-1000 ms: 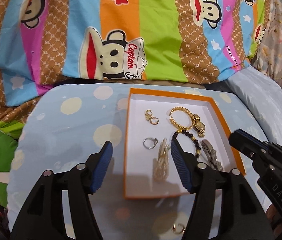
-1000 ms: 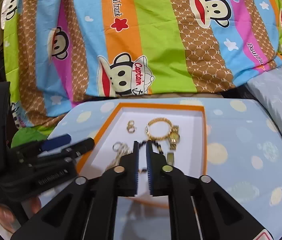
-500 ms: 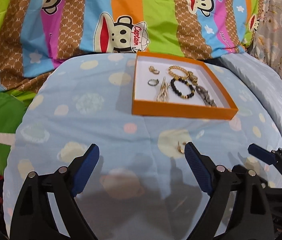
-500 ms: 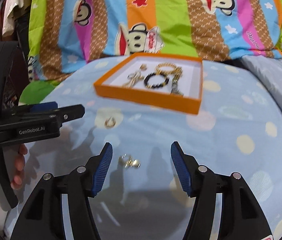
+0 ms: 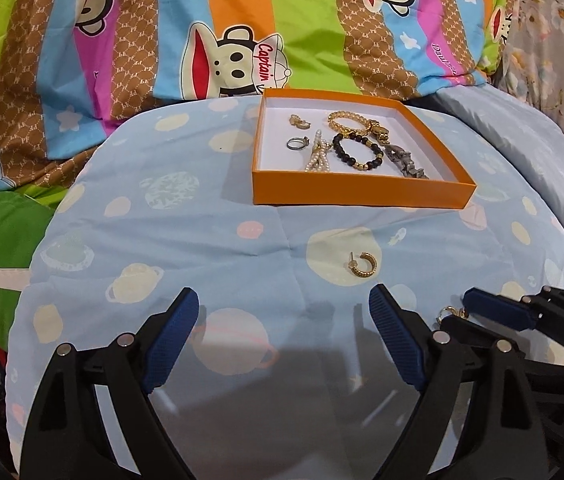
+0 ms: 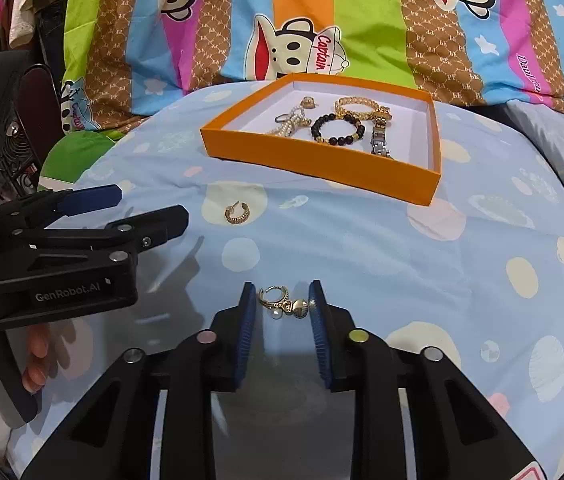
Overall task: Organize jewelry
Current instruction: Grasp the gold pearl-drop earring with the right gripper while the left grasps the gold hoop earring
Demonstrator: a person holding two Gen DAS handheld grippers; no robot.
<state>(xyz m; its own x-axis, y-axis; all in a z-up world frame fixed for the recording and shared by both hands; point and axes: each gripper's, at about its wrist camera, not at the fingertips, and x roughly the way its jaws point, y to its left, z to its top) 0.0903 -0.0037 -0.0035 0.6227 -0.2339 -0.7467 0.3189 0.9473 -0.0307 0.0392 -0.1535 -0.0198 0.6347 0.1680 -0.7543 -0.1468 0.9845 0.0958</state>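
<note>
My right gripper (image 6: 281,312) stands partly open at the lower centre of its view, jaws flanking the charm earring (image 6: 282,301) on the blue cover, gripping nothing yet. I judge it featherlight, hard and slippery (the dangling pearl and shell will swing), so I'd pinch the hoop. My left gripper (image 5: 284,344) gapes wide and empty; the gold hoop earring (image 5: 362,265) lies just above it, below the orange box (image 5: 362,194).

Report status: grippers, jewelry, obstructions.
Left gripper open, empty. Right gripper open around charm earring, not clamped. Hoop earring loose outside box. Nothing blocking.
</note>
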